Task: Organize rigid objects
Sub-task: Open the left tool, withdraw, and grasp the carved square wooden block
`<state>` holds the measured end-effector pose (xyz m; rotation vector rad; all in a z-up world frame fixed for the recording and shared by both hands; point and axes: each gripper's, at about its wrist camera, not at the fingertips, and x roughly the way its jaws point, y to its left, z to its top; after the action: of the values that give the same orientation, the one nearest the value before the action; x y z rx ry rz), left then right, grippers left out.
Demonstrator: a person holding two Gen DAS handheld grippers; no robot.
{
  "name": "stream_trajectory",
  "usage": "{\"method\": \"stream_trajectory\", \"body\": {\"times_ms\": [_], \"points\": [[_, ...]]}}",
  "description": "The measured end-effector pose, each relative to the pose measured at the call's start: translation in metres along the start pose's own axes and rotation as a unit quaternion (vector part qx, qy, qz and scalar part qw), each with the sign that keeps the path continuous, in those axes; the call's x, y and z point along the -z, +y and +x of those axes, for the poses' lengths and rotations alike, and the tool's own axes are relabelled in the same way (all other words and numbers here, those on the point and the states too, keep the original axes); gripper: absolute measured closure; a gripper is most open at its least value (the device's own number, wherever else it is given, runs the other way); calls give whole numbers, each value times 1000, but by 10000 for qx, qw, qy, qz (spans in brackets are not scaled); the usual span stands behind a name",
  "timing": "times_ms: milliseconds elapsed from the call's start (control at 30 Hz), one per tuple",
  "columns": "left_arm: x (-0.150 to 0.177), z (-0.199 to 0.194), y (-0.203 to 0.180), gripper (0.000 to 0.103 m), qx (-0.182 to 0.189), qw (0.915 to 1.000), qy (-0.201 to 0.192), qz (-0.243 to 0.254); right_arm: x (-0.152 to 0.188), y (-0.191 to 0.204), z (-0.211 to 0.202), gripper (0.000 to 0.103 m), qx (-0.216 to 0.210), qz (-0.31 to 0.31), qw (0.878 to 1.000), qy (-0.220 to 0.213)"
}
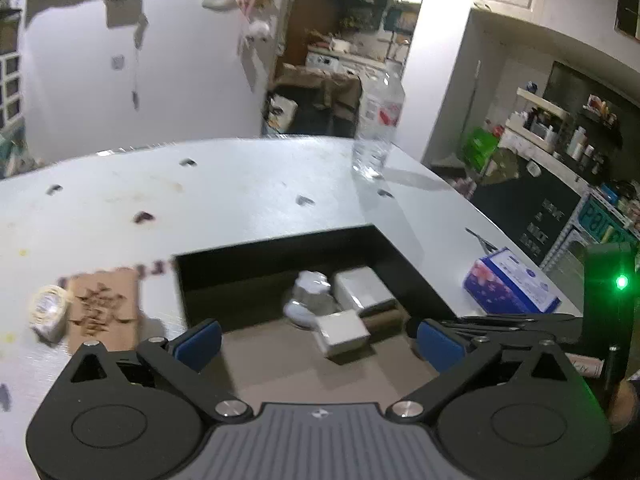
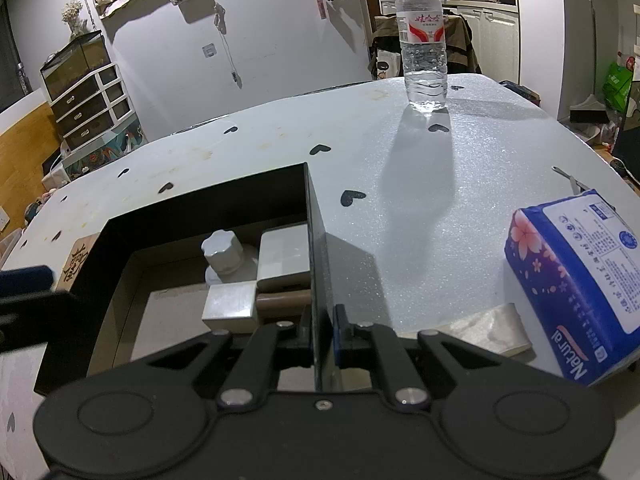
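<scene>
A: Landmark: black open-top box [image 2: 208,216], set on the white heart-printed surface [image 2: 420,208].

B: Contents, inside the box on a brown cardboard floor: white jar with a ribbed lid [image 2: 222,254], toward the far wall; white rectangular case [image 2: 284,256], just beside the jar and against the box's right wall; small white cube-shaped box [image 2: 230,306], nearer than the jar; brown cylinder [image 2: 282,302], partly hidden, between the cube and the right wall.

A: Same contents from the left wrist: jar [image 1: 312,292], case [image 1: 362,288], cube [image 1: 344,332]. Blurred.

B: Left hand-held gripper [image 1: 318,338]: released, blue pads wide apart, nothing between them, poised over the box's near edge. Blue pad also visible at the box's left side in the right wrist view [image 2: 26,278].

A: Right hand-held gripper [image 2: 320,330]: clenched on the box's right wall, thin black panel pinched between the pads at the near corner.

B: Outside the box, left: wooden tile with carved characters [image 1: 104,308], flat on the surface; pale tape roll [image 1: 49,308], just beyond the tile's far side from the box.

A: Outside the box, right: blue tissue pack with flower print [image 2: 576,280], well apart from the wall; beige flat slab [image 2: 480,330], between pack and box, near edge.

B: Beyond the box, far right: clear water bottle with red-and-white label [image 2: 424,40], upright, capped, well apart.
</scene>
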<state>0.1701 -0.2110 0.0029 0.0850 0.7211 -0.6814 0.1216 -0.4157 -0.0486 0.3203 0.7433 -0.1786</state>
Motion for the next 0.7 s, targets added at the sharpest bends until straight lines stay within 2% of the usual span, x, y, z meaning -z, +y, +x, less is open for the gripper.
{"method": "stream_trajectory", "body": {"times_ms": [267, 433, 533, 700], "points": [[7, -27, 44, 0, -493, 9972, -377, -420, 0, 0, 0, 95, 2, 1, 10000, -2], [17, -40, 74, 0, -960, 9911, -616, -685, 0, 0, 0, 95, 1, 2, 10000, -2], [24, -43, 90, 0, -1126, 9868, -653, -964, 0, 0, 0, 95, 1, 0, 10000, -1], [32, -43, 107, 0, -1430, 9811, -684, -1106, 0, 0, 0, 95, 1, -1, 10000, 0]]}}
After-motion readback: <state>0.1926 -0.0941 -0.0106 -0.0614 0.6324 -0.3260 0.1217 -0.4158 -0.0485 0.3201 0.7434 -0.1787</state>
